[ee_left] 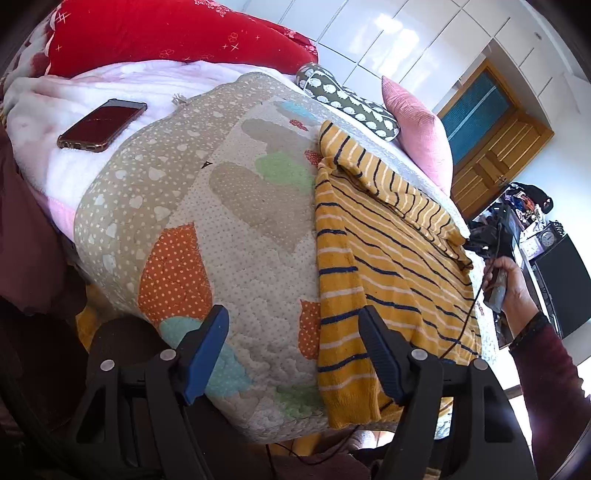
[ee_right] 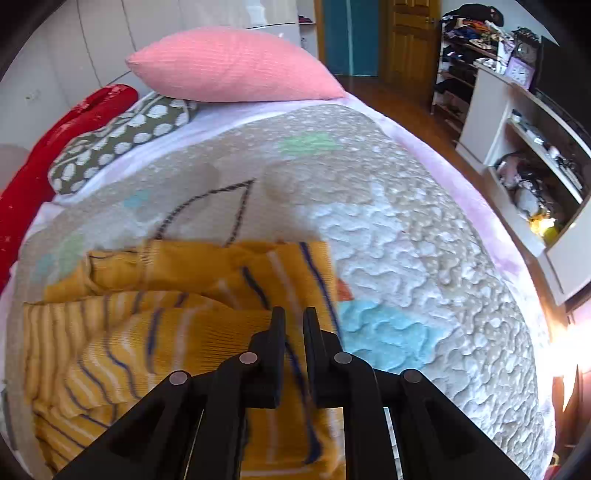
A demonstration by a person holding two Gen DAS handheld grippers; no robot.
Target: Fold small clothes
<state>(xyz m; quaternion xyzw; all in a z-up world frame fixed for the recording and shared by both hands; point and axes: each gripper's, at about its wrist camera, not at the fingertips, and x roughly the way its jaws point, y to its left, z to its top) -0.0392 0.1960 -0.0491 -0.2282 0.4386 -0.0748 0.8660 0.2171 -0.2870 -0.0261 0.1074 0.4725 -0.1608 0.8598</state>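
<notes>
A yellow sweater (ee_left: 373, 266) with navy and white stripes lies on the quilted bed cover (ee_left: 229, 229), its far side folded over toward the middle. My left gripper (ee_left: 295, 339) is open and empty, hovering above the quilt at the sweater's near left edge. My right gripper (ee_right: 294, 325) is shut on a fold of the yellow sweater (ee_right: 177, 325) and holds that edge lifted above the garment. In the left wrist view the right hand (ee_left: 506, 277) shows at the sweater's far right edge.
A phone (ee_left: 101, 125) lies on the white blanket at the left. A pink pillow (ee_right: 236, 70), a spotted cushion (ee_right: 118, 140) and a red duvet (ee_left: 170, 33) lie at the bed's head. White shelves (ee_right: 524, 155) stand beyond the bed's right edge.
</notes>
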